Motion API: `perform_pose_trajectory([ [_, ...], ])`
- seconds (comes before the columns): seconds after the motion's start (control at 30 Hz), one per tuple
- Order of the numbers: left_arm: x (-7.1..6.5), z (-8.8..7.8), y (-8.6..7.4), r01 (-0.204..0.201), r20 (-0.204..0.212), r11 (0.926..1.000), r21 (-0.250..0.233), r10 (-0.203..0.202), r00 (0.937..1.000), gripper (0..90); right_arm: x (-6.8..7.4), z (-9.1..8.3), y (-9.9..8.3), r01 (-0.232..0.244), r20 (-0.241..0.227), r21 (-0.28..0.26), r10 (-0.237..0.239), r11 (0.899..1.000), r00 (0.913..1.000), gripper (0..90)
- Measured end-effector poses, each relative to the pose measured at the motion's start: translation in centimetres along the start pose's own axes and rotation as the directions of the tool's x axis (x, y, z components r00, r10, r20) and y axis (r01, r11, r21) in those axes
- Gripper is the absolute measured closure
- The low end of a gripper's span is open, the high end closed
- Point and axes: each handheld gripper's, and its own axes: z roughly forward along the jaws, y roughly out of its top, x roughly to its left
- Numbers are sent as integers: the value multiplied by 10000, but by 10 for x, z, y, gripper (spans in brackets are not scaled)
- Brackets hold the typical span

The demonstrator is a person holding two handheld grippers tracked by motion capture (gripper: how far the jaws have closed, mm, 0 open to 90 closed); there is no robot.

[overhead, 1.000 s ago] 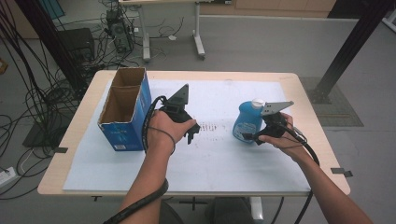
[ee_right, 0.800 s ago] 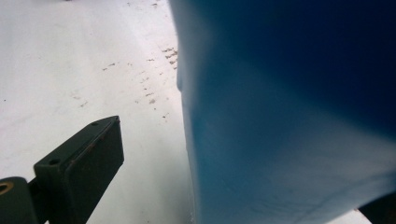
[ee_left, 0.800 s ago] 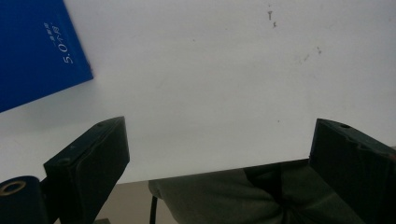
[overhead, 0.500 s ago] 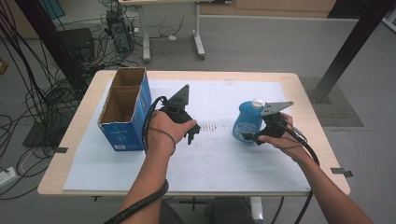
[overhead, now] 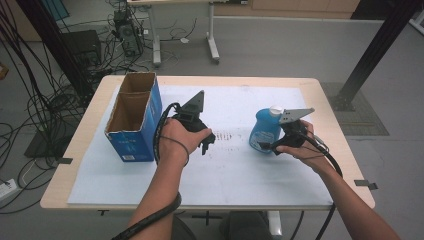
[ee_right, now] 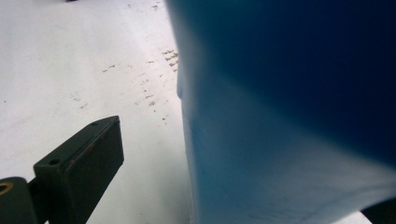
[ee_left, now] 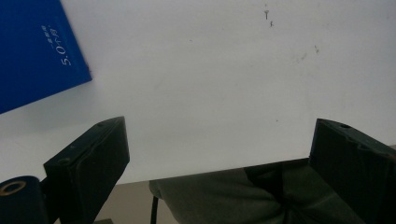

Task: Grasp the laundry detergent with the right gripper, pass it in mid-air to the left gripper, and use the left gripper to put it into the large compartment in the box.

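Wooden table (overhead: 327,107), white sheet (overhead: 240,165), blue bottle (overhead: 263,131), blue box (overhead: 133,120)

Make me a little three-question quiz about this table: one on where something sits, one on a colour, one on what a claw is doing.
1. Where does the open cardboard box stand?
A. at the table's left side
B. at the table's right edge
C. on the floor

2. What colour is the bottle body?
A. red
B. blue
C. green

3. In what state is the left claw?
A. shut on the bottle
B. shut on the box
C. open with nothing between its jaws

Answers:
1. A, since the high view shows the box left of the left claw, on the white sheet.
2. B, as the bottle by the right claw is blue with a white cap.
3. C, because the left gripper view shows the jaws wide apart over bare sheet.
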Motion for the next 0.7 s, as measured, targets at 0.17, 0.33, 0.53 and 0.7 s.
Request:
perform_pose_trajectory([
  [0.17, 1, 0, -1, 32, 10, 10000, -4, -32, 10000, 55, 0, -1, 0, -16, -17, -3, 16, 10000, 10000, 23],
  [0.33, 3, 0, -1, 78, -4, 10000, -7, -78, 10000, 55, 0, 0, 0, 35, -47, 28, -34, 10000, 10000, 23],
  [0.53, 4, -1, -1, 69, -5, 10000, -30, -69, 10000, 55, 1, 1, 1, 94, -58, 27, -94, 10000, 9999, 23],
  [0.7, 3, -1, -1, 57, 7, 10000, -37, -57, 10000, 55, 0, 1, 1, 124, -43, -1, -124, 9999, 9999, 24],
])
